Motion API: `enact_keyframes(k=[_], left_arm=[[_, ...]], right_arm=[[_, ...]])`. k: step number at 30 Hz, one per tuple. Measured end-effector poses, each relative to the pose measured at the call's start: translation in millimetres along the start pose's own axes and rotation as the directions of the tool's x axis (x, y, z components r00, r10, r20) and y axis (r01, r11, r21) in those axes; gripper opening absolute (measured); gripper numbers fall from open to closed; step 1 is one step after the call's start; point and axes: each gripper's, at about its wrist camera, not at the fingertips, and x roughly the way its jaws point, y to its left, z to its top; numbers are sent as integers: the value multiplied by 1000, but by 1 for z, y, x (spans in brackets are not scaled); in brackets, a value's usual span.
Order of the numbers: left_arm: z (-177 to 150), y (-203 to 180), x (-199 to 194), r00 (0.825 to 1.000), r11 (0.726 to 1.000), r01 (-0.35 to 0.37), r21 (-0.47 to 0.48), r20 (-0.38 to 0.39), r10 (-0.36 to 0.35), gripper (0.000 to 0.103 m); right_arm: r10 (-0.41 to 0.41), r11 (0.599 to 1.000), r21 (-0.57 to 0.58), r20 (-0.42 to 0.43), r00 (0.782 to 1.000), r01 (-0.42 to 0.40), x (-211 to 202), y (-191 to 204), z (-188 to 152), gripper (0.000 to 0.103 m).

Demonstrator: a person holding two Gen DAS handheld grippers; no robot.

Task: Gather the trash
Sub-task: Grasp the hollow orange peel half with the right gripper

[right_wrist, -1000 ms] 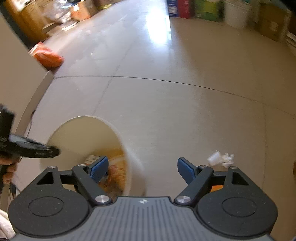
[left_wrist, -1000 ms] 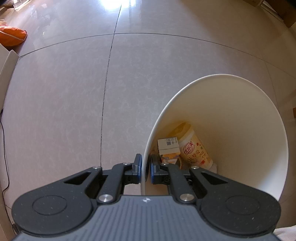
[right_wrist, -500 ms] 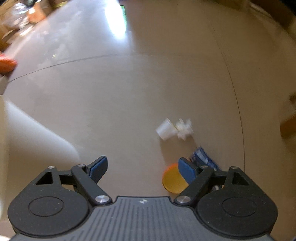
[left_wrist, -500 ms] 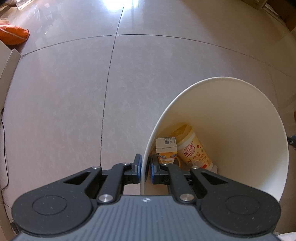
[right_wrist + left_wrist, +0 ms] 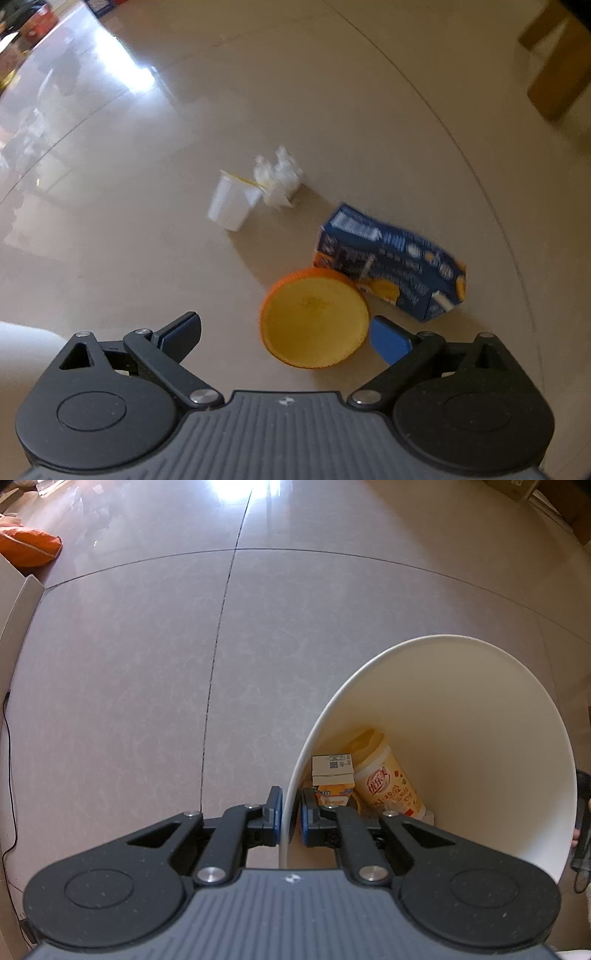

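My left gripper (image 5: 288, 818) is shut on the rim of a white waste bin (image 5: 480, 716), one finger outside and one inside. Inside the bin lie a yellow drink cup (image 5: 388, 782) and a small carton (image 5: 332, 775). My right gripper (image 5: 286, 336) is open above the floor. An orange bowl (image 5: 314, 319) sits just ahead, between its fingers. Beyond the bowl lie a blue carton (image 5: 391, 266), a white plastic cup (image 5: 232, 203) and a crumpled white wrapper (image 5: 279, 177).
An orange cushion (image 5: 27, 548) lies at the far left beside a pale board (image 5: 14, 609). A black cable (image 5: 9, 775) runs along the left edge. A cardboard box (image 5: 554, 77) stands at the right wrist view's upper right. The bin's wall (image 5: 22, 354) shows at lower left.
My right gripper has swung right, away from the bin, and lower toward the trash on the floor; the orange bowl now lies between its open fingers. The left gripper still holds the bin.
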Motion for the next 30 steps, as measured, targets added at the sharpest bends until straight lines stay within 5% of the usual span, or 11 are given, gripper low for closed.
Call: enact_keyframes(k=[16,19,30], left_arm=[[0,-2,1,1000,1000,-7,7,-5,7,8],[-1,-1,2,1000,1000,-5,4,-6,5,8],[0,-1,2,1000,1000,-8,3,-8,8,8]], right_arm=[[-31,994,101,-16,999,33,52,-17,-9,99],[-37,994,102,-27,999,39,53,-17,-9,82],[-80,996,34,-76,994,83,36,-2,-8,76]])
